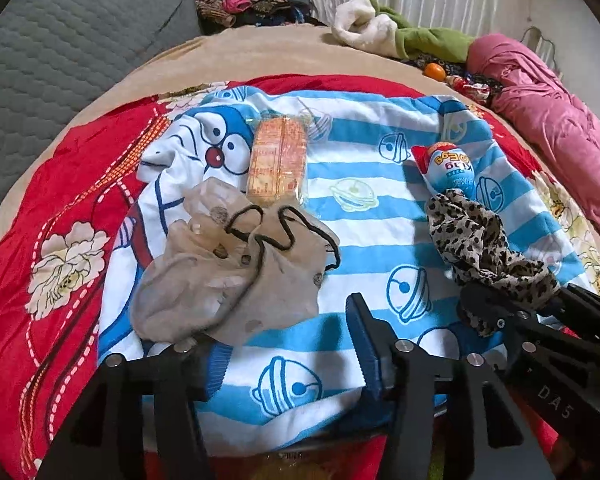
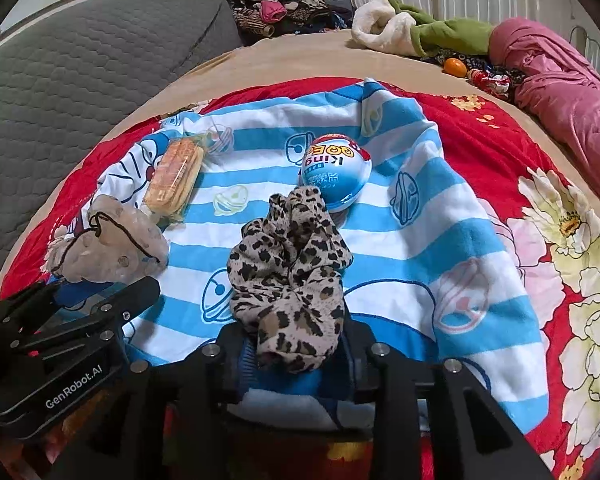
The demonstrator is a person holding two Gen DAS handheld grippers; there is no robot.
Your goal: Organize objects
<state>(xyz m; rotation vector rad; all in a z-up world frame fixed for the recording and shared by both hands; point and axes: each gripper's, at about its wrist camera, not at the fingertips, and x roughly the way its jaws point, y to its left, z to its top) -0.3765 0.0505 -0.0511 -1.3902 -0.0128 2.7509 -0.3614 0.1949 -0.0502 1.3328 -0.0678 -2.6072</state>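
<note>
A blue-and-white striped cartoon cloth [image 1: 372, 208] [image 2: 420, 220] is spread over a bed. On it lie a beige drawstring pouch [image 1: 228, 272] [image 2: 112, 248], a clear packet of crackers [image 1: 278, 160] [image 2: 176, 176], a blue toy egg [image 1: 452, 168] [image 2: 336, 168] and a bunched leopard-print cloth [image 1: 472, 236] [image 2: 288, 264]. My left gripper [image 1: 288, 332] [image 2: 96, 292] is open, and the pouch's near edge drapes over its left finger. My right gripper [image 2: 298, 344] [image 1: 528, 304] is open, with the lower end of the leopard cloth lying loosely between its jaws.
A red floral quilt [image 2: 500, 152] lies under the striped cloth. A grey quilted cushion [image 1: 60, 48] is on the left and a pink blanket [image 2: 560, 92] on the right. Green and white clothing [image 2: 412, 28], an orange [image 2: 455, 67] and a clothes pile [image 2: 284, 4] lie at the back.
</note>
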